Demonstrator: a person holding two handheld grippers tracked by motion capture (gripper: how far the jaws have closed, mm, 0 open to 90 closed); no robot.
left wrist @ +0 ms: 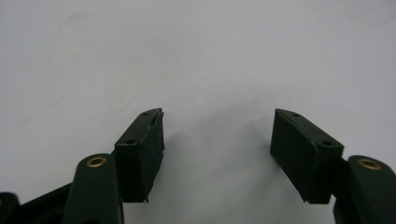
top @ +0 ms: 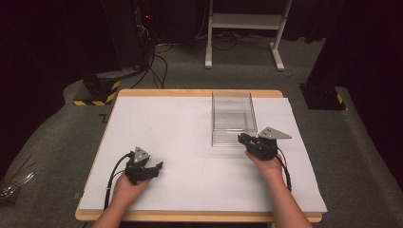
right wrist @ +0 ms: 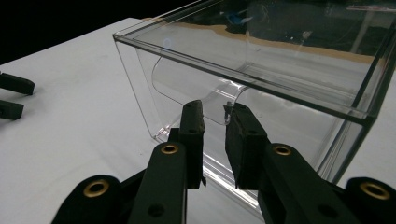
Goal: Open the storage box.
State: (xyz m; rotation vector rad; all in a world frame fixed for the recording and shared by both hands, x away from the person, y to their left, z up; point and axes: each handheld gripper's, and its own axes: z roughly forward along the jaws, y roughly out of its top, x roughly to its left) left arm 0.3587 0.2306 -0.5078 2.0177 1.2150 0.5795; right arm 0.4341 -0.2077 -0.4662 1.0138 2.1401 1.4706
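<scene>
Clear box (top: 232, 118) close ahead of right gripper (top: 248, 140)

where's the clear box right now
In the high view the clear box stands on the right half of the white table, toward its far edge, with the right gripper at its near wall.

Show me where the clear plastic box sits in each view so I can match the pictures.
High view: the clear box stands right of centre on the white table, just beyond the right tongs.
Left gripper view: not in it; the left tongs hang open over bare table.
Right gripper view: the box fills the upper right, its near wall right at the tong tips.
Shared landmark: the white table surface.
</scene>
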